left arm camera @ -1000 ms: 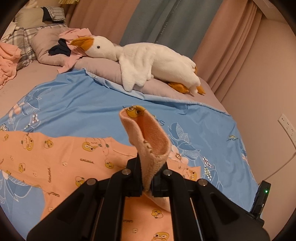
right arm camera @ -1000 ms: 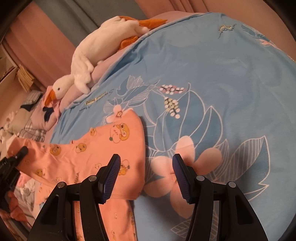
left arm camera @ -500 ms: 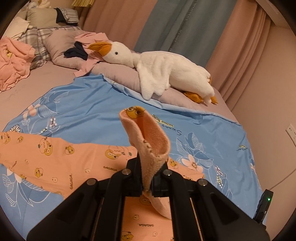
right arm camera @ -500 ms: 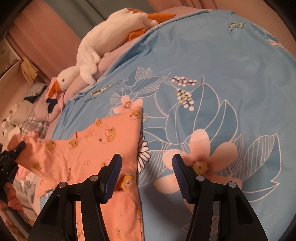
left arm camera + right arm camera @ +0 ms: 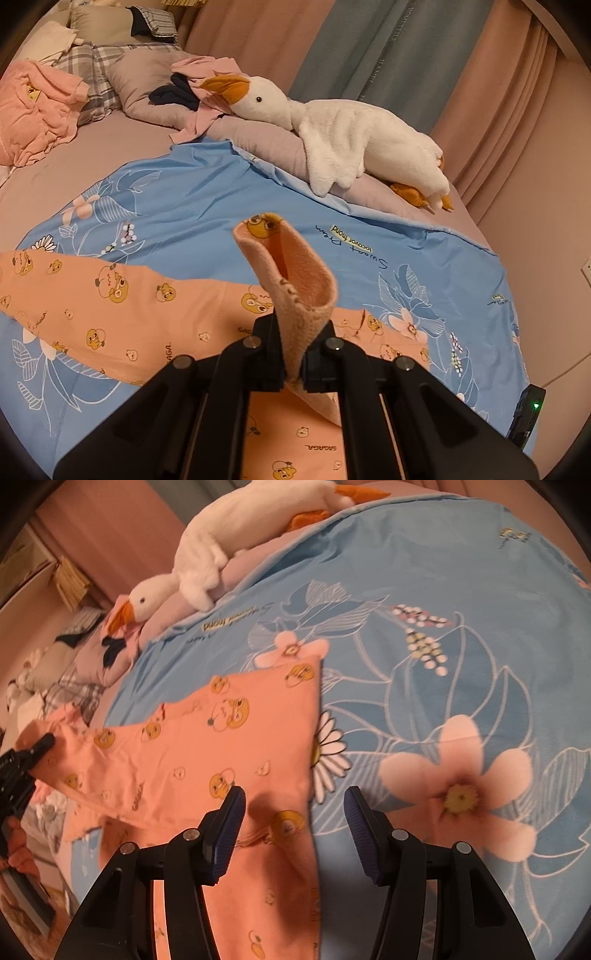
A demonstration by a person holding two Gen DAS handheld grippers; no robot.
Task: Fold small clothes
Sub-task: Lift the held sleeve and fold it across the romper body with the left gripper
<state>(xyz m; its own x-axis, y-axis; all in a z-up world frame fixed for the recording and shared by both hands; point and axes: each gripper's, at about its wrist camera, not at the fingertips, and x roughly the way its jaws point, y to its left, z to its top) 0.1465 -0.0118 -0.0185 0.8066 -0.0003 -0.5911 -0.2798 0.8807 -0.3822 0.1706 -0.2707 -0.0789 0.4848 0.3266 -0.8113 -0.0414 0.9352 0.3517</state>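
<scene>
A small orange garment [image 5: 122, 314] with yellow cartoon prints lies spread on a blue floral bedsheet [image 5: 192, 206]. My left gripper [image 5: 293, 354] is shut on a fold of the garment's edge [image 5: 295, 273], which stands up between the fingers. In the right wrist view the garment [image 5: 229, 746] lies flat, its right edge running below my right gripper [image 5: 293, 823], which is open and empty just above the cloth. The left gripper [image 5: 33, 749] shows at the far left there, holding the garment's lifted corner.
A white plush goose [image 5: 343, 136] lies on a mauve pillow [image 5: 266, 136] at the back of the bed. A crumpled pink garment [image 5: 37, 107], plaid pillows [image 5: 99, 70] and dark clothes [image 5: 177, 94] sit back left. Curtains and a wall close the right side.
My left gripper has moved with the held fold, so the goose and pillows shifted right in its view. My right gripper has moved nearer over the garment's right edge, still open.
</scene>
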